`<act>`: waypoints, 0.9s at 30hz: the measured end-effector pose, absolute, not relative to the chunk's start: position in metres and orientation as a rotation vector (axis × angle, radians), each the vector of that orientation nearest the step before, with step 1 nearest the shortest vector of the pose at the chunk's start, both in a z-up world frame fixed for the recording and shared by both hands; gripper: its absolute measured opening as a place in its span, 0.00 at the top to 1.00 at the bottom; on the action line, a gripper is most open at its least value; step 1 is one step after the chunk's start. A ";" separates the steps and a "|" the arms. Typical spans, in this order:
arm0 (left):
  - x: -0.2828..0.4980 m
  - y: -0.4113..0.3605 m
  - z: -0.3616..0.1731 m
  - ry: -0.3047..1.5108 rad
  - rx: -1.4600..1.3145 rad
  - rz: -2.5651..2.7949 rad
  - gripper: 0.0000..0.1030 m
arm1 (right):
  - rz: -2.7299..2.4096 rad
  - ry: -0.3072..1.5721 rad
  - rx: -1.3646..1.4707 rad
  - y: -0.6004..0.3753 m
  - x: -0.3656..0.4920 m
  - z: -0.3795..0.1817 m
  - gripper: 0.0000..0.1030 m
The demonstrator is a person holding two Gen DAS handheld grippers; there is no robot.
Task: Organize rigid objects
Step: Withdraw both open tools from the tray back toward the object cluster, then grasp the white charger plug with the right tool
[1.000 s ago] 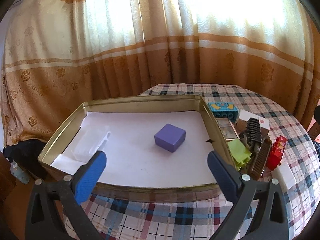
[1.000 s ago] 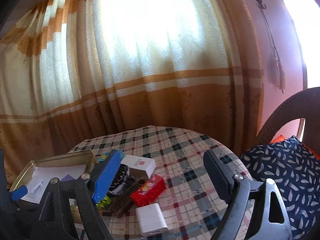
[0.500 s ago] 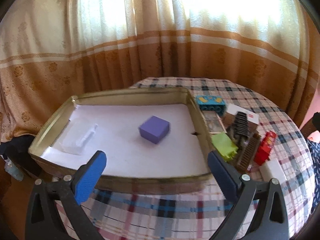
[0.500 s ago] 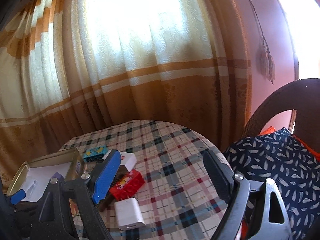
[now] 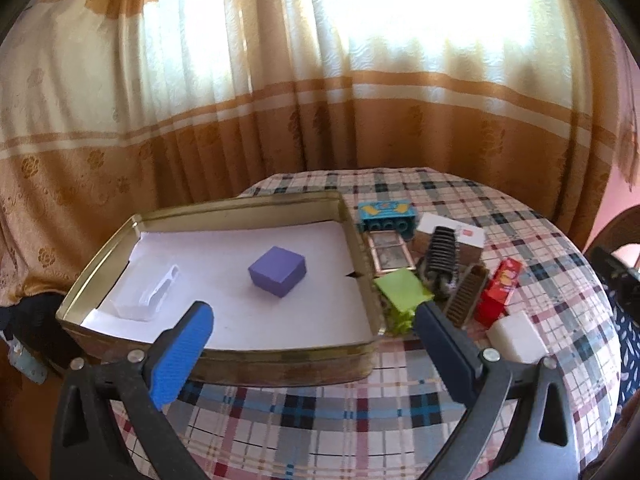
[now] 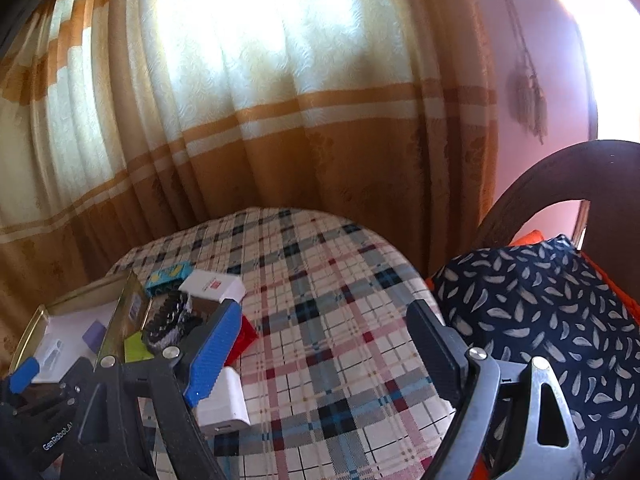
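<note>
Ahead of the left gripper (image 5: pixel 312 344), jaws wide and empty, sits the tin (image 5: pixel 256 354) with a purple block (image 5: pixel 277 271) on its white liner. Just right of those jaws, beside the tin, lie a green piece (image 5: pixel 402 291), comb (image 5: pixel 466 296), red brick (image 5: pixel 500 290) and white charger (image 5: pixel 516 338). Over on the right gripper (image 6: pixel 320 348), jaws wide, nothing held, above bare plaid counter (image 6: pixel 320 304); the charger is just left.

Behind the table (image 6: pixel 320 320), with its plaid cloth, hangs a cream-and-tan curtain (image 5: pixel 280 80); right of the table, a feather-print cushion (image 6: pixel 540 320) rests on a dark chair (image 6: pixel 560 172).
</note>
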State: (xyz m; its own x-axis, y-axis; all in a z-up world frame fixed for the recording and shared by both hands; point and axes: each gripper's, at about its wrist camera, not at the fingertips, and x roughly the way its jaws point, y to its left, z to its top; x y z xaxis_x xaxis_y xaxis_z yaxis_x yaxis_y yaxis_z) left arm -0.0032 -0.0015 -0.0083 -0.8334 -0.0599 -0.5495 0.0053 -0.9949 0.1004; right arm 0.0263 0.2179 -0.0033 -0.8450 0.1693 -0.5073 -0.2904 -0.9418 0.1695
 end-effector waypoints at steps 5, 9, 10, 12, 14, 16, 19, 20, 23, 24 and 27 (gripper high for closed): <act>-0.001 0.010 -0.010 -0.192 0.930 -2.999 0.01 | 2.871 0.234 -0.831 0.197 0.018 -0.006 0.16; 0.002 0.004 -0.010 -0.143 0.937 -3.023 0.01 | 2.942 0.145 -0.979 0.179 0.006 -0.012 0.16; 0.002 0.002 -0.010 -0.122 0.952 -3.020 0.01 | 2.954 0.130 -1.027 0.176 0.003 -0.014 0.16; 0.000 -0.002 -0.011 -0.097 0.963 -2.996 0.01 | 2.956 0.115 -1.075 0.172 0.000 -0.018 0.17; -0.001 -0.002 -0.012 -0.097 0.970 -2.984 0.01 | 2.955 0.109 -1.100 0.172 -0.002 -0.021 0.17; 0.000 -0.001 -0.012 -0.106 0.961 -2.985 0.01 | 2.951 0.111 -1.146 0.171 -0.006 -0.024 0.18; 0.004 0.000 -0.009 -0.113 0.916 -2.990 0.01 | 2.943 0.080 -1.224 0.166 -0.014 -0.029 0.23; 0.007 -0.001 -0.008 -0.107 0.894 -2.988 0.01 | 2.942 0.049 -1.255 0.162 -0.017 -0.031 0.26; 0.010 -0.005 -0.005 -0.082 0.844 -2.980 0.01 | 2.937 -0.010 -1.309 0.154 -0.022 -0.035 0.33; 0.009 -0.005 -0.005 -0.083 0.851 -2.976 0.01 | 2.933 -0.030 -1.335 0.151 -0.024 -0.037 0.38; 0.006 -0.004 -0.007 -0.101 0.881 -2.963 0.01 | 2.907 -0.060 -1.408 0.149 -0.029 -0.043 0.47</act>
State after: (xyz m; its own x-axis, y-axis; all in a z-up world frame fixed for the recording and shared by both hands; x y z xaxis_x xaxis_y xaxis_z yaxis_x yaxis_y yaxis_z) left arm 0.0058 -0.0039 -0.0073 -0.8368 -0.0653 -0.5436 0.0280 -0.9967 0.0766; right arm -0.0293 0.1489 -0.0431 -0.6168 -0.0635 -0.7845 0.0959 -0.9954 0.0052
